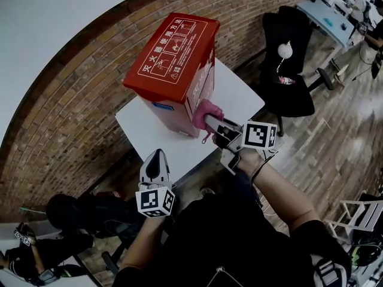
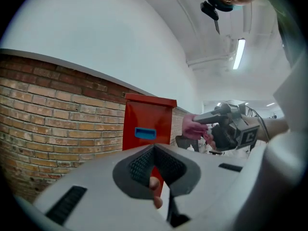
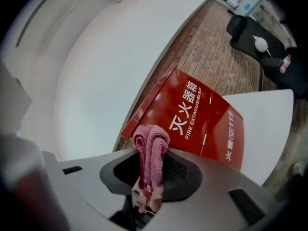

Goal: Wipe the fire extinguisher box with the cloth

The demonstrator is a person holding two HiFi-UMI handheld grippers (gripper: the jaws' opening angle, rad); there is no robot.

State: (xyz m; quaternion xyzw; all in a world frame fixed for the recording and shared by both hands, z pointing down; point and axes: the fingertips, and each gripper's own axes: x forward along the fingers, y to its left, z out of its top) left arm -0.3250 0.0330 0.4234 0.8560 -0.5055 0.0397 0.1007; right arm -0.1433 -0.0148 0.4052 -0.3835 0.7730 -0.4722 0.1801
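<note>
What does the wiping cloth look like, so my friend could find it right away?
By the brick wall stands a white square table with a tall red fire extinguisher box on it. At the box's near side, the right gripper pinches a small fluffy pink cloth, the only soft pink thing among hard red and white.

The fire extinguisher box (image 1: 173,58) stands on the counter (image 1: 239,97), toward its left, with the brick wall (image 1: 72,118) behind. The cloth (image 1: 205,113), in the right hand-held gripper (image 1: 218,127), is at the box's right-hand face. The left hand-held gripper (image 1: 157,160) sits before the counter's near edge.
</note>
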